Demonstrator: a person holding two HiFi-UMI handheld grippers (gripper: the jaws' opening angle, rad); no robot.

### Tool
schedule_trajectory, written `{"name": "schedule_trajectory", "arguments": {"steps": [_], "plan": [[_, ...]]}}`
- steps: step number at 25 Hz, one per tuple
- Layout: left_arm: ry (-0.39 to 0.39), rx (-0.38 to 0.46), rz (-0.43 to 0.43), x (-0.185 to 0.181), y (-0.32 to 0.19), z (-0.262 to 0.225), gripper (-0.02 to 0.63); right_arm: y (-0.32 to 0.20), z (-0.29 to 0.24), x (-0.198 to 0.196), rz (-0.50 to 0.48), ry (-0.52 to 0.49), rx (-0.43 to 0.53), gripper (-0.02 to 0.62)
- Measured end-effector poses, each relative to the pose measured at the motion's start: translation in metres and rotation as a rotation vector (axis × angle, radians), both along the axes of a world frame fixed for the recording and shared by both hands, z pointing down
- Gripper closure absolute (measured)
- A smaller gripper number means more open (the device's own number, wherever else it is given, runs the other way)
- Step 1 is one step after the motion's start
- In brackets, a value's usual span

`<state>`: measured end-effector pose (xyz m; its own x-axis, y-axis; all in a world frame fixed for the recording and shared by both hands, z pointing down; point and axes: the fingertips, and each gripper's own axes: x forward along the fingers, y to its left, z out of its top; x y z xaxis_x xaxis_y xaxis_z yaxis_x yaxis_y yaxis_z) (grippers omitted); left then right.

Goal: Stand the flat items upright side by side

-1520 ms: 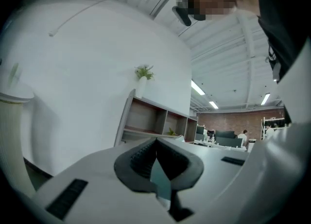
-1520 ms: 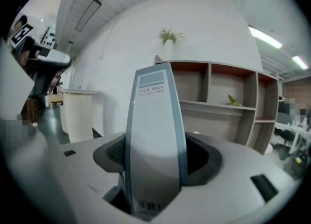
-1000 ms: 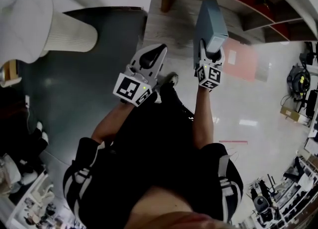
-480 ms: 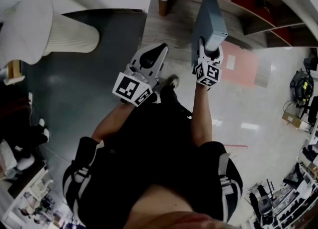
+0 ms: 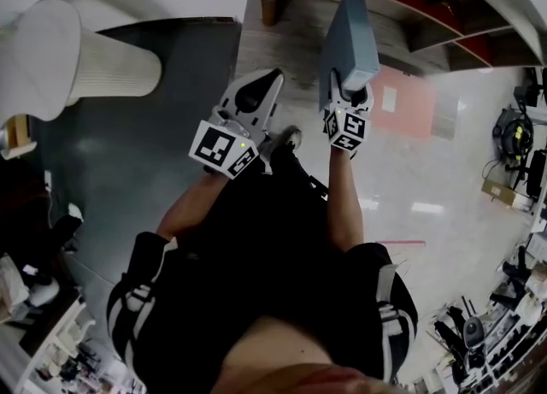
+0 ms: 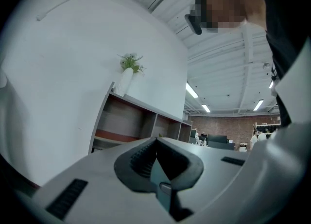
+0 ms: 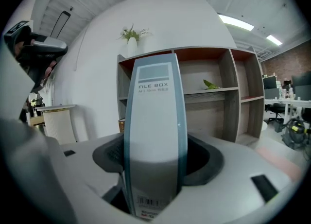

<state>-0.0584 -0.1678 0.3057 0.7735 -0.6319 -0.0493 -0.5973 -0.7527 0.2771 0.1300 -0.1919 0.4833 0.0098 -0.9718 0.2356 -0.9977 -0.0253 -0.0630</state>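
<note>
My right gripper (image 5: 349, 97) (image 7: 154, 162) is shut on a blue-grey file box (image 5: 349, 42) (image 7: 155, 121), held upright with its spine toward the right gripper view's camera, the jaws pressing both broad faces. The box points at the wooden shelf unit (image 5: 402, 8) (image 7: 209, 96). My left gripper (image 5: 256, 97) (image 6: 156, 162) is shut with nothing between its jaws, held to the left of the box at about the same height. In the left gripper view it faces the same shelf unit (image 6: 131, 123) and a white wall.
A white ribbed cylinder (image 5: 85, 63) stands at the left on dark floor. A white vase with a plant (image 7: 131, 38) (image 6: 127, 75) sits on top of the shelf unit. A pink mat (image 5: 410, 102) lies on the pale floor at the right. Office clutter lines the right edge.
Both grippers and the file box have drifted slightly left and up in the head view as the person nears the shelf unit. The grip on the box is unchanged.
</note>
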Motion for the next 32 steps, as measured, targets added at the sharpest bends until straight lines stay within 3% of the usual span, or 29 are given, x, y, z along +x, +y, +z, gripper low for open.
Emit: {"name": "schedule_trajectory", "arguments": {"steps": [10, 32], "plan": [[0.02, 0.019, 0.02, 0.005, 0.002, -0.01, 0.583, 0.005, 0.03, -0.001, 0.064, 0.089, -0.188, 0.293], [-0.014, -0.011, -0.062, -0.003, -0.029, -0.004, 0.583, -0.097, 0.051, 0.019, 0.144, 0.096, -0.189, 0.295]]}}
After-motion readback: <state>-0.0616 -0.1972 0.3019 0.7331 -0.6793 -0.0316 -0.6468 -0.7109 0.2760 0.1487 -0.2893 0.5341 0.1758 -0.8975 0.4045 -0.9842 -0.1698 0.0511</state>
